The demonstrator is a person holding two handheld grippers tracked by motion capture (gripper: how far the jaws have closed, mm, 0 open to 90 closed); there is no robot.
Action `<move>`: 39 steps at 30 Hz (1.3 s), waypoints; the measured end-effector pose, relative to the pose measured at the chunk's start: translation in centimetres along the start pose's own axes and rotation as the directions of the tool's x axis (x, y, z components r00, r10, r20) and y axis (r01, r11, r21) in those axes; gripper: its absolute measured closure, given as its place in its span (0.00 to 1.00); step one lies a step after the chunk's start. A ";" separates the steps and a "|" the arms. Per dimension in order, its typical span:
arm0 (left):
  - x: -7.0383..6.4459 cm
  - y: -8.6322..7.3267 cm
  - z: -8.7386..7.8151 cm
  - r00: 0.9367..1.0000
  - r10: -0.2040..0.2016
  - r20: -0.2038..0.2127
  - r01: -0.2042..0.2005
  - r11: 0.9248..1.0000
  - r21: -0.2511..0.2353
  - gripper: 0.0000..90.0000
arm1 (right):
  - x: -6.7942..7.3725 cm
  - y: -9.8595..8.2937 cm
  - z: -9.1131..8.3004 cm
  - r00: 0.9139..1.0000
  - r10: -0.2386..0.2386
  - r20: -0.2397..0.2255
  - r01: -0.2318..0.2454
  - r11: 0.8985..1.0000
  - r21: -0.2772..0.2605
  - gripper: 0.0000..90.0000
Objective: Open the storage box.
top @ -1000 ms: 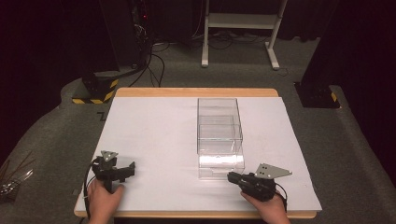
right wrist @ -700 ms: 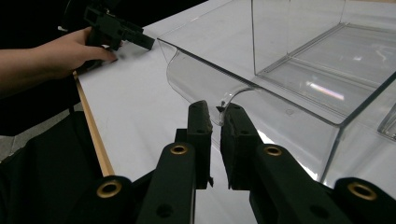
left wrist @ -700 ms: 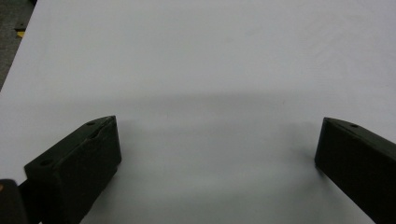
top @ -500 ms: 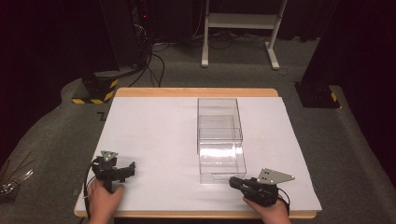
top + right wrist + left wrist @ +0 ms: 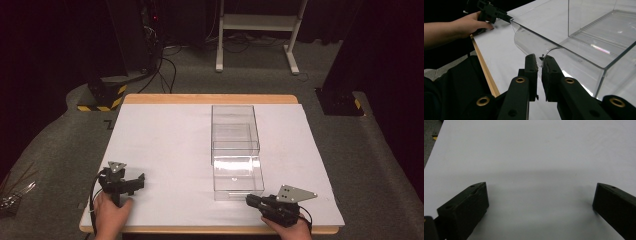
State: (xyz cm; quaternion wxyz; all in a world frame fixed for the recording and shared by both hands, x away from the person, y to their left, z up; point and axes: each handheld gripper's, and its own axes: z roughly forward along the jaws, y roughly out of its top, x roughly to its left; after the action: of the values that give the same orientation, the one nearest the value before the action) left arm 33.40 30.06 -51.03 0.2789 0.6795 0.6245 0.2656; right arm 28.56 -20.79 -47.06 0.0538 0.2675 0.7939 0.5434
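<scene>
clear drawer (image 5: 574,47) front meets nearly closed right gripper (image 5: 539,65) jaws.

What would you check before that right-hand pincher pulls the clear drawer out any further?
1. Right gripper at the clear drawer front: ok, its jaws flank the small handle tab.
2. Jaws clamped on the tab: cannot tell, a narrow gap shows.
3. Drawer partly out of the clear box: ok.
4. Bare table ahead of the drawer for more travel: not ok, the near edge is close.
5. Left gripper away from the drawer: ok, open over bare white surface.
</scene>
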 end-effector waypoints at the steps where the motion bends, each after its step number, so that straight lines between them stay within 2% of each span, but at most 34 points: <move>1: 0.0 0.0 0.0 1.000 0.000 -0.001 0.000 1.000 -0.001 0.00 | 0.1 0.0 0.0 1.000 0.000 -0.002 0.000 1.000 0.000 0.92; 23: 0.0 0.0 0.0 1.000 0.000 0.001 0.000 1.000 0.001 0.00 | 0.5 -0.3 -0.1 1.000 -0.002 -0.010 0.002 1.000 -0.003 0.92; 29: 0.0 0.0 0.0 1.000 0.000 0.001 0.000 1.000 0.001 0.00 | 0.6 0.0 -0.6 1.000 -0.002 0.007 0.002 1.000 -0.015 0.79; 33: 0.0 0.0 0.0 1.000 0.000 0.001 0.000 1.000 0.001 0.00 | 0.6 0.3 -1.1 1.000 -0.011 0.022 0.011 1.000 -0.015 0.79; 39: 0.0 0.0 0.0 1.000 0.000 0.000 0.000 1.000 0.001 0.00 | 0.7 0.7 -2.0 0.999 -0.020 0.030 0.021 0.999 -0.050 0.80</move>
State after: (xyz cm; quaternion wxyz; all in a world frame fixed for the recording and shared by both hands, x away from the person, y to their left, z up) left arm 33.41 30.06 -51.02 0.2787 0.6796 0.6247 0.2650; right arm 27.45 -21.96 -45.49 0.0779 0.2659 0.7818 0.5586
